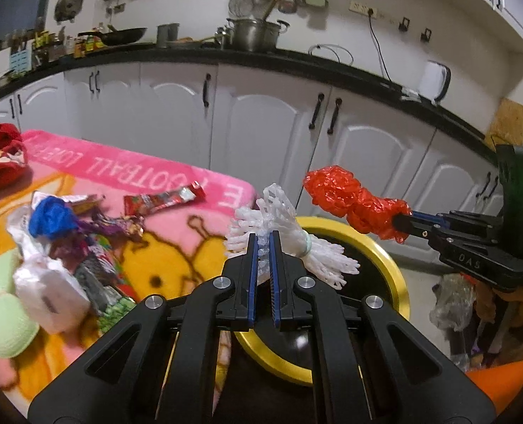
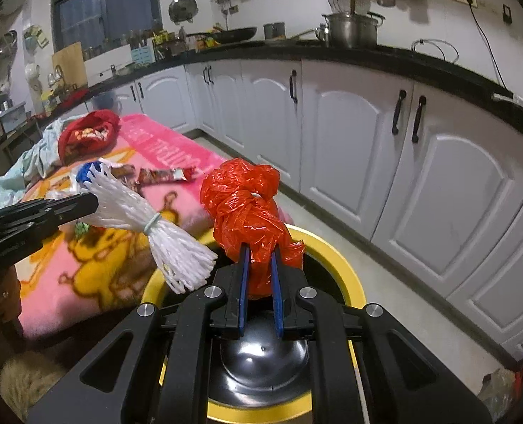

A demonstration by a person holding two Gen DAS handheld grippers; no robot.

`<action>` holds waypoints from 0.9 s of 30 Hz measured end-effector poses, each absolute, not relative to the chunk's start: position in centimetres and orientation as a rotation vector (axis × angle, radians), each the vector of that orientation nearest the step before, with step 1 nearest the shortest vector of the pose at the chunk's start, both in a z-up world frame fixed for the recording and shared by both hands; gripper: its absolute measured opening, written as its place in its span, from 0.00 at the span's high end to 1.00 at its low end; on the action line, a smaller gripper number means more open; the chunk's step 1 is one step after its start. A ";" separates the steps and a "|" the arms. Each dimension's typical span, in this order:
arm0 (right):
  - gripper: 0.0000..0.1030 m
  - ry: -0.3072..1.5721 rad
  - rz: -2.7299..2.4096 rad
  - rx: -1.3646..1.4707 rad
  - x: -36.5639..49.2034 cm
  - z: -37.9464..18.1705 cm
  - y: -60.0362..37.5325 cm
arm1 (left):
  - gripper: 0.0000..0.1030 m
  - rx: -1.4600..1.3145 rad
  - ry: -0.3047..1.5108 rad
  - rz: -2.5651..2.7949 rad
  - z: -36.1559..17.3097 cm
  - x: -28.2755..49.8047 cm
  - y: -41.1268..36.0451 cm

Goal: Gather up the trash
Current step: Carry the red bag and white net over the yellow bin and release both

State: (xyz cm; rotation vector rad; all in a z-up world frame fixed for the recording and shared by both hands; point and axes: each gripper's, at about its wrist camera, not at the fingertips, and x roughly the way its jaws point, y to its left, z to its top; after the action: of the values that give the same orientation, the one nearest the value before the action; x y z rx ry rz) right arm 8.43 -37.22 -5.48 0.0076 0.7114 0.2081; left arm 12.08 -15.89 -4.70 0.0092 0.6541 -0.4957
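Left gripper (image 1: 264, 238) pinching white foam fruit net (image 1: 289, 243), right gripper (image 2: 260, 254) clamped on crumpled red plastic bag (image 2: 247, 198); both held over yellow-rimmed trash bin (image 2: 346, 268) beside pink blanket (image 1: 176, 219) w/ wrappers (image 1: 166, 199).

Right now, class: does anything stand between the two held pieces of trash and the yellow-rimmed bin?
Nothing visible does. The white foam net in the left gripper and the red plastic bag in the right gripper hang over the yellow-rimmed bin, whose mouth is open.
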 end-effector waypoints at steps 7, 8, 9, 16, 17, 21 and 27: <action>0.87 0.788 0.217 0.050 8.7 -7.9 -37.9 | 0.96 0.038 0.720 -0.508 -6.9 12.4 -17.4; 0.83 0.791 0.214 0.057 8.8 -8.1 -38.1 | 0.95 0.041 0.726 -0.509 -7.1 12.4 -17.6; 0.78 0.796 0.208 0.063 8.8 -8.3 -38.2 | 0.89 0.047 0.729 -0.504 -7.3 12.4 -17.7; 0.52 0.779 0.195 0.103 8.8 -8.3 -39.1 | 0.45 0.015 0.739 -0.475 -7.5 12.7 -16.7; 0.52 0.775 0.191 0.105 8.8 -8.3 -39.2 | 0.40 0.004 0.737 -0.471 -7.4 12.6 -16.4; 0.50 0.750 0.187 0.108 8.8 -7.6 -39.2 | 0.12 -0.037 0.711 -0.439 -6.8 12.3 -15.1; 0.44 0.699 0.207 0.095 8.5 -6.1 -38.2 | 0.11 -0.085 0.658 -0.386 -5.2 11.7 -13.0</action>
State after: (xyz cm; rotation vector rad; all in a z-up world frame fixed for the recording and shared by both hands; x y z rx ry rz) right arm 8.52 -38.16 -6.06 0.0945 0.6992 0.2071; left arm 11.68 -12.97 -5.24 -0.0854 0.6583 -0.3862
